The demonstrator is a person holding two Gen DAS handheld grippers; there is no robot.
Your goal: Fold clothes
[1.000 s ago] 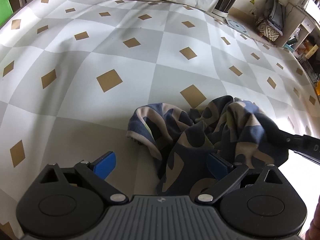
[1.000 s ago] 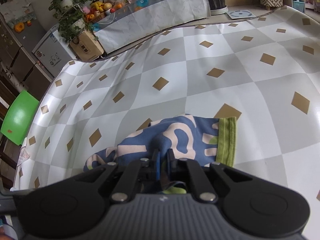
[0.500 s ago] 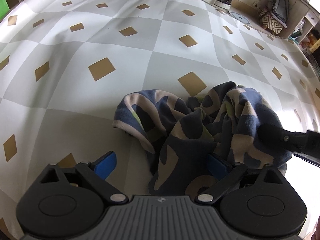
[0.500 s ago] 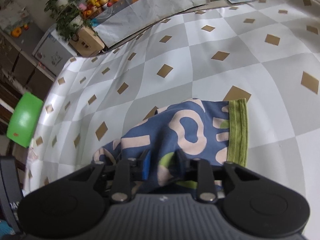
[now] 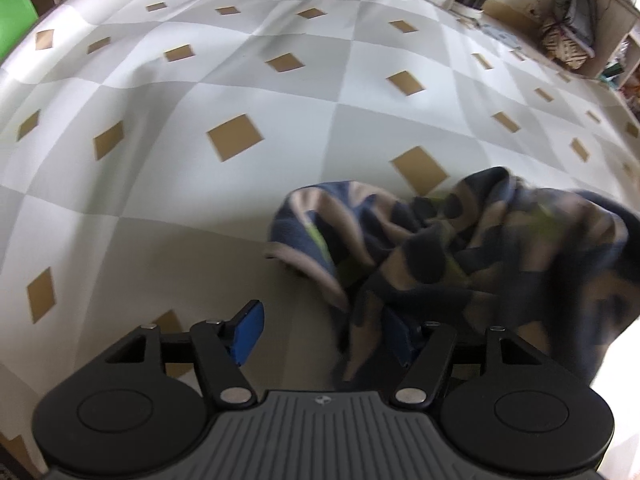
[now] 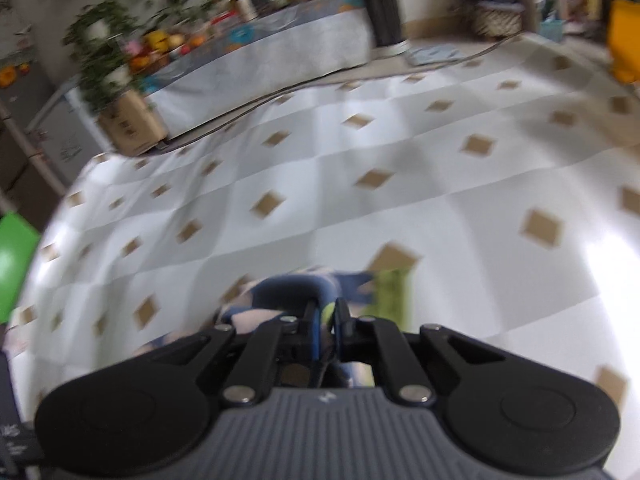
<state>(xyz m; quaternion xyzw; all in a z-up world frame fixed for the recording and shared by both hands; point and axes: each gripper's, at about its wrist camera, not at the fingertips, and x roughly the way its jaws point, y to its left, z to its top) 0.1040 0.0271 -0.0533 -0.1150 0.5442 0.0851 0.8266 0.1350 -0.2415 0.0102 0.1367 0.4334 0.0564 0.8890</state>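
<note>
A crumpled garment [image 5: 480, 248], navy with beige shapes and lime-green trim, lies bunched on the checked cloth at the right of the left wrist view. My left gripper [image 5: 322, 336] is open just in front of it. Its left blue pad [image 5: 248, 332] is over bare cloth, and a hanging fold of the garment half covers its right pad. In the blurred right wrist view my right gripper [image 6: 328, 320] is shut on a fold of the garment [image 6: 288, 292]. A green hem band [image 6: 390, 292] shows just beyond the fingers.
A grey-and-white checked cloth with tan diamonds [image 5: 240, 140] covers the work surface. Beyond its far edge stand a covered table with plants and fruit [image 6: 248, 52], a cardboard box [image 6: 128, 128] and a dark bin [image 6: 386, 8]. A green chair [image 6: 12, 264] is at the left.
The right gripper has closed tighter on the fold and swung upward, so less garment shows in its view. In the left view the bundle has shifted right and the right gripper's finger has gone.
</note>
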